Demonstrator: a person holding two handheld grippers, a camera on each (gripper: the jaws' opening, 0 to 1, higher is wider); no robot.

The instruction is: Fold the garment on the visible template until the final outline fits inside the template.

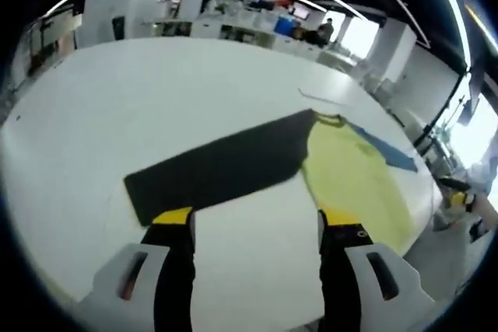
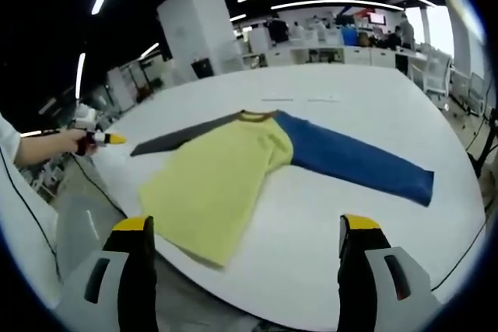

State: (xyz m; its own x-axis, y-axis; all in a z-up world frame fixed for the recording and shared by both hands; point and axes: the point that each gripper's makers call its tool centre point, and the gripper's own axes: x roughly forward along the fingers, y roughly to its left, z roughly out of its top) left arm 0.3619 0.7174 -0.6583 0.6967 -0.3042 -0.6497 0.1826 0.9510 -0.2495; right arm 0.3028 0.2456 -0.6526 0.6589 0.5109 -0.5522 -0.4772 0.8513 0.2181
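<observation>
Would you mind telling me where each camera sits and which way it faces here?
Left gripper view: rides on the left tool, looking across the white table along the black sleeve; its open jaws show.
Right gripper view: rides on the right tool, facing the yellow long-sleeved shirt and its blue sleeve; its open jaws and the person's hand show.
Shared: shirt, table.

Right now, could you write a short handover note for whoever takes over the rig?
Left gripper: open, empty, hovering near the end of the black sleeve.
Right gripper: open, empty, facing the hem of the yellow shirt body.
The garment lies flat and spread on the white table, blue sleeve stretched out.
Done: no fold made yet.
Left: fold both sleeves and the body.
</observation>
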